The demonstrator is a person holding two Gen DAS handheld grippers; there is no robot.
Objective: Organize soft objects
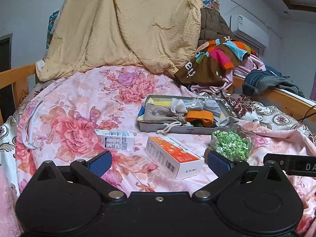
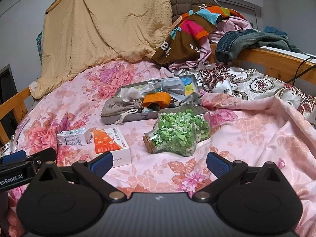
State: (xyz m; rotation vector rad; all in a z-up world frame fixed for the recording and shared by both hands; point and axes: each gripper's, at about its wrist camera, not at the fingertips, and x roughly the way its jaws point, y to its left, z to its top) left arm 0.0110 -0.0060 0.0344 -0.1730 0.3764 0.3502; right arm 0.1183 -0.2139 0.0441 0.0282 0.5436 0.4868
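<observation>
A: What are the two tools doing?
B: The left hand-held gripper (image 1: 159, 163) has its blue pads spread wide and grips nothing. The right hand-held gripper (image 2: 159, 163) is the same: wide open, empty, low over the floral bedspread (image 2: 246, 138).

A: And what sits ahead of them?
B: Just past the left one's pads lies an orange-and-white box (image 1: 173, 159), with a white carton (image 1: 116, 139) beyond its left pad. Ahead of the right one, between its pads, a clear jar of green pieces (image 2: 177, 136) lies on its side, cork end toward the boxes.

A: Where are the soft things?
B: In the grey tray (image 2: 134, 118) farther ahead of both: a drawstring cloth pouch (image 2: 120, 106) at its near left corner with its cord hanging over the rim, crumpled white tissue (image 2: 130, 94), an orange band (image 2: 157, 99) and a face mask (image 2: 171, 87).

A: Anything behind?
B: A yellow quilt (image 1: 126, 29) and heaped clothes (image 1: 223, 59) at the far end of the bed.
</observation>
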